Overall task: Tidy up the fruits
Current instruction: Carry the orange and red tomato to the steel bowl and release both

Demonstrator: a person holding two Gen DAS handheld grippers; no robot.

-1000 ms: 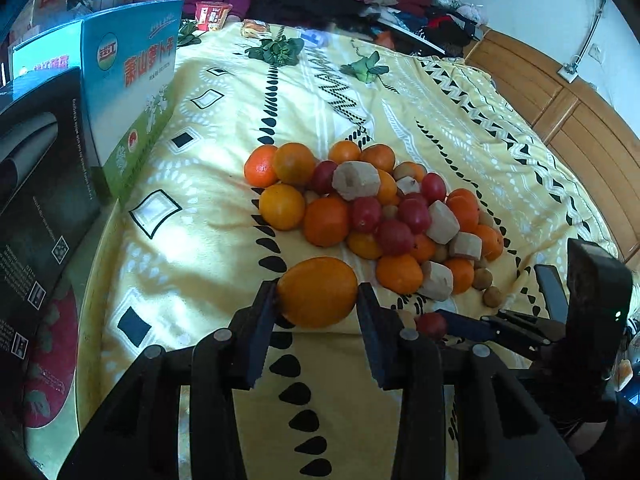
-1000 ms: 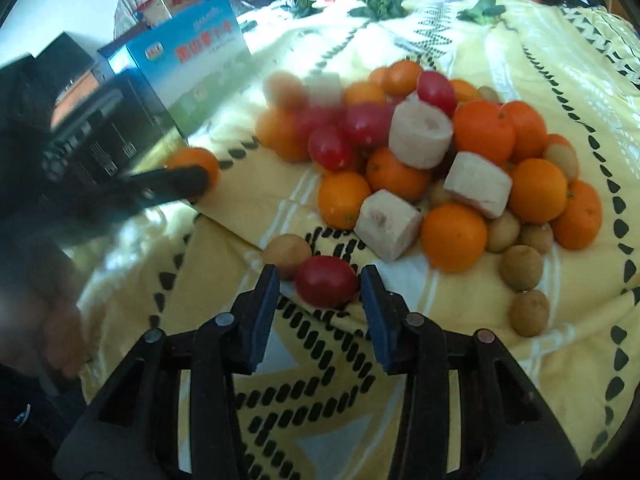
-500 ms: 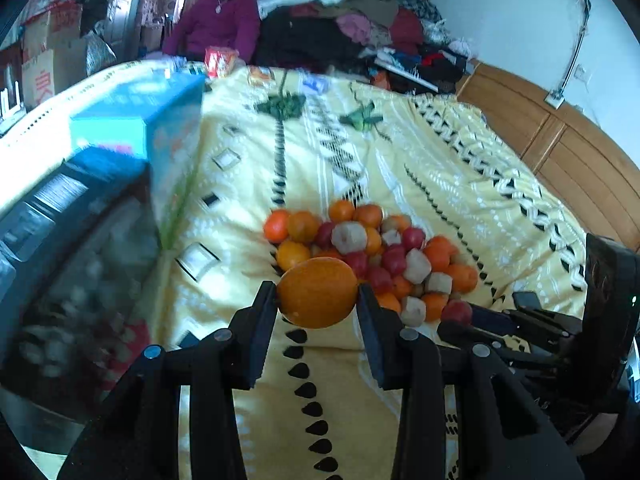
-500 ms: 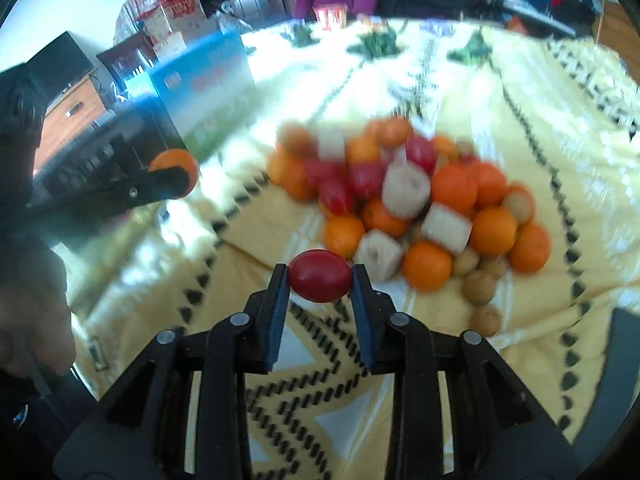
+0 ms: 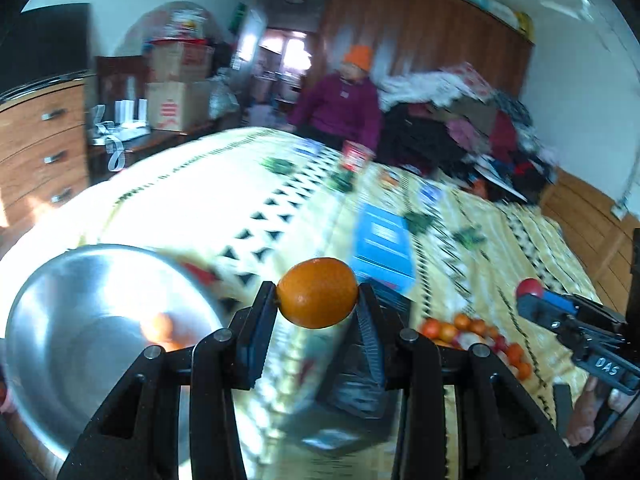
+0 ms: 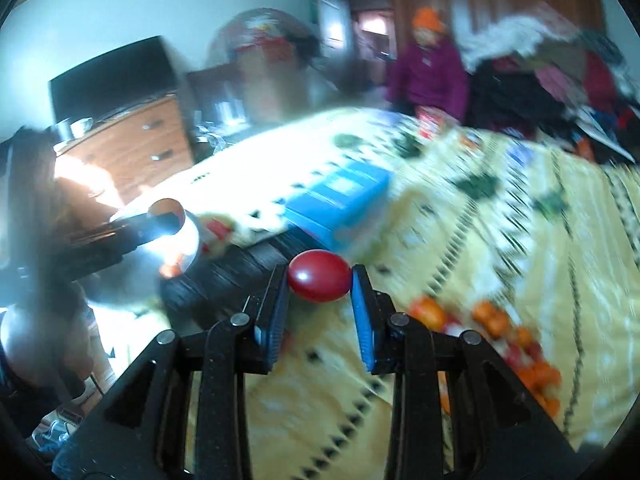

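Place: a home bedroom
Bed: yellow patterned bedspread (image 5: pixel 500 248) across both views
Storage: wooden chest of drawers (image 5: pixel 40 148), tall wooden wardrobe (image 5: pixel 420 32), stacked cardboard boxes (image 5: pixel 176 92)
Clutter: heaped clothes (image 5: pixel 460 120) beside a seated person (image 5: pixel 344 108)

The metal bowl (image 5: pixel 80 320) sits at the lower left of the left wrist frame, on the bedspread (image 5: pixel 280 184), with a small fruit (image 5: pixel 158 326) inside it; the orange (image 5: pixel 317 293) hangs between the left gripper (image 5: pixel 318 308) pads at centre, to the right of the bowl; the box (image 5: pixel 384 246) lies just behind and to the right of it; the fruit pile (image 5: pixel 476 338) lies at lower right on the spread; the right gripper (image 5: pixel 532 300) reaches in from the right edge above that pile, a tomato (image 5: pixel 529 288) at its tip; a person (image 5: pixel 344 108) stands beyond the far edge, upper centre; a chest of drawers (image 5: pixel 36 148) stands at the left edge; clothes (image 5: pixel 460 120) heap at upper right.
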